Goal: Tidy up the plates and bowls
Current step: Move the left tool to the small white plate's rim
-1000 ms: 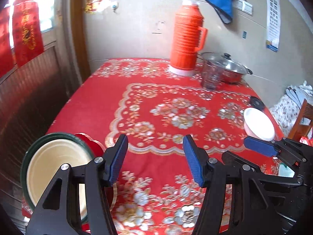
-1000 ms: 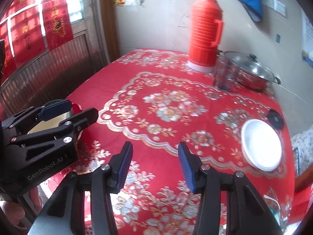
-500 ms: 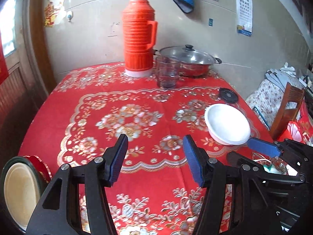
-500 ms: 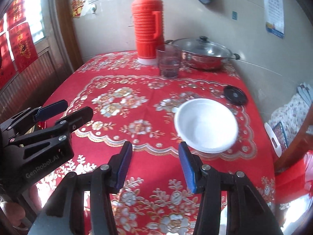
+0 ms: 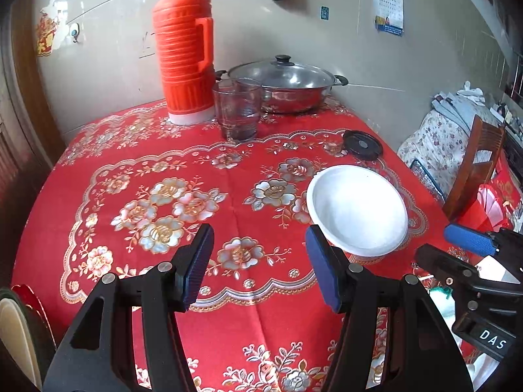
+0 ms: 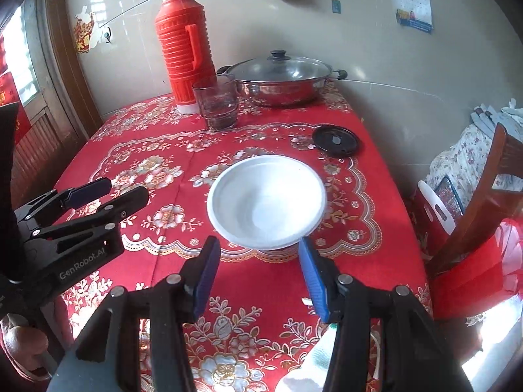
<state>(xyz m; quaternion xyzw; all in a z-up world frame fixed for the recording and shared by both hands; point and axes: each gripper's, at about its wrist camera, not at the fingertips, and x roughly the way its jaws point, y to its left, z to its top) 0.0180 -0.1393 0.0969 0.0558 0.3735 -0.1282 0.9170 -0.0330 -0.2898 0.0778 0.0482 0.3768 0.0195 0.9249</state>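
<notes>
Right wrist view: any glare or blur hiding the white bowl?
Right wrist view: white bowl sharp, evenly lit, no glare; blown-out light only at the bottom right corner. Left wrist view: bowl equally clear; fisheye bends the red tablecloth edges.

Bowl (image 6: 266, 201) on the desk (image 6: 183, 163) near its right edge, lid (image 6: 336, 140) behind it, glass (image 6: 217, 104) before thermos (image 6: 184, 49), pot (image 6: 281, 80) right of both, chair (image 6: 490, 192) beside desk.

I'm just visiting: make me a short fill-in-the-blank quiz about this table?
1. The bowl in front of the right tool is ____ in colour.
2. The pot wears a glass ____.
3. The thermos is ____ in colour.
4. Both tools, including the left tool, are ____.

Missing: white; lid; orange; open
</notes>
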